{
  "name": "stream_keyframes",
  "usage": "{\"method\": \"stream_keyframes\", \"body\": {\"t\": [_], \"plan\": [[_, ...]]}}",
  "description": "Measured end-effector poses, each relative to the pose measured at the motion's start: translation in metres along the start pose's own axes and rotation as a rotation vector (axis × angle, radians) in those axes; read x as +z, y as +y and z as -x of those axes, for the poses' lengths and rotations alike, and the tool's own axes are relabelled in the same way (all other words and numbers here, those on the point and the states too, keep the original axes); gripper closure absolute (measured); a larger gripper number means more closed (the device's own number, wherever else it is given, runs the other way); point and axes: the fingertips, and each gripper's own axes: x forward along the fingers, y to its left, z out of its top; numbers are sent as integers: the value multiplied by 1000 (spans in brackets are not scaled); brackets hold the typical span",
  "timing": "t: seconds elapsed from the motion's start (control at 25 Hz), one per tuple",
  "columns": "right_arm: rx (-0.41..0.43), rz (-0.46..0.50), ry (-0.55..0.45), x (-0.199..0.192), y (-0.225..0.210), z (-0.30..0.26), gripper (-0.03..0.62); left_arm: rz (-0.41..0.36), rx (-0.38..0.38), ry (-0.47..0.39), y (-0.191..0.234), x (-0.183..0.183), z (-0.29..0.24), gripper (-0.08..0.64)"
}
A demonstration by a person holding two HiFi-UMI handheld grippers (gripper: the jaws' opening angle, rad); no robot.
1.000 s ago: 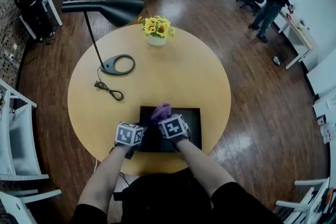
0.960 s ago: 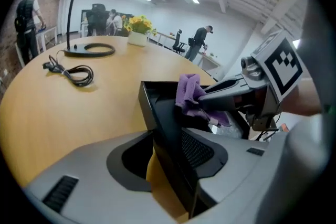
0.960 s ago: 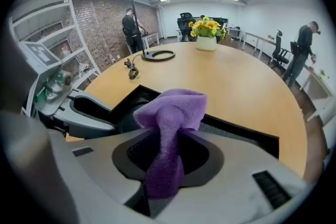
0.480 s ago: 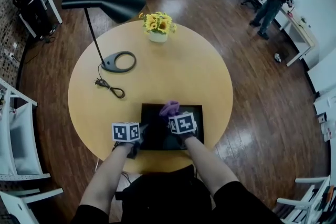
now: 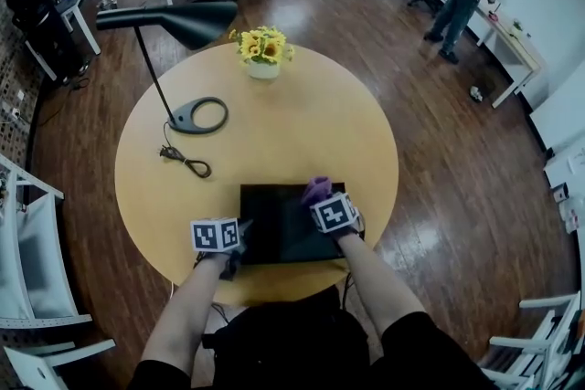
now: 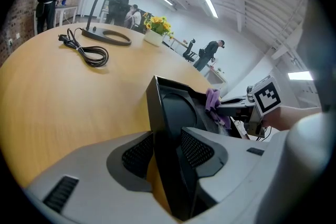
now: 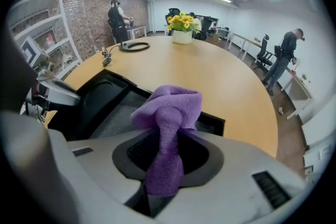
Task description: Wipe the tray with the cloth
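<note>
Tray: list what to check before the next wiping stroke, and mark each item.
1. Cloth clamped in the right hand-held gripper: ok, it is pinched between the jaws and bunches out in front.
2. Tray steadied: ok, the left hand-held gripper has the tray's left rim between its pads.
3. Cloth pressed on the tray's floor: cannot tell; it sits over the far right corner, and contact is not visible.
4. Tray fully on the table: ok, though near the edge closest to the person.
5. Cord and flower pot away from the tray: ok.
</note>
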Motion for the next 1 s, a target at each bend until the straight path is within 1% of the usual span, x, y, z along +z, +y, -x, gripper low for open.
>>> {"method": "stream_keyframes", "body": {"t": [0.08,0.2,0.32,0.4,0.44,0.52,0.64,0.72,0.8,0.88,1.0], "plan": [[-1,-19,18,-7,-8,1,482,-2,4,-6,0,0,0,393],[-31,-20,24,-7,-17,3,482,-33,15,-9,-2,2,1,391],[-73,12,45,-11,-21,6,482,-39,20,-10,-2,3,0,391],[-82,33,27,-11,-20,13,482,-33,17,-11,-3,1,0,391],[-64,29,3,-9,-17,18,482,-32,17,-11,-4,1,0,391],[14,-5,-34,-8,-2,25,482,-31,14,-12,-5,1,0,391],[171,-68,-55,-4,44,28,482,-27,11,-17,-4,3,0,391],[229,-76,-45,-4,77,24,482,-17,12,-19,-3,2,0,391],[227,-40,-26,-7,98,18,482,-8,12,-23,-3,2,0,391],[205,-1,-33,-5,107,14,482,-6,15,-24,-3,2,0,391],[172,11,-23,-12,95,13,482,-5,17,-22,-2,2,0,391]]}}
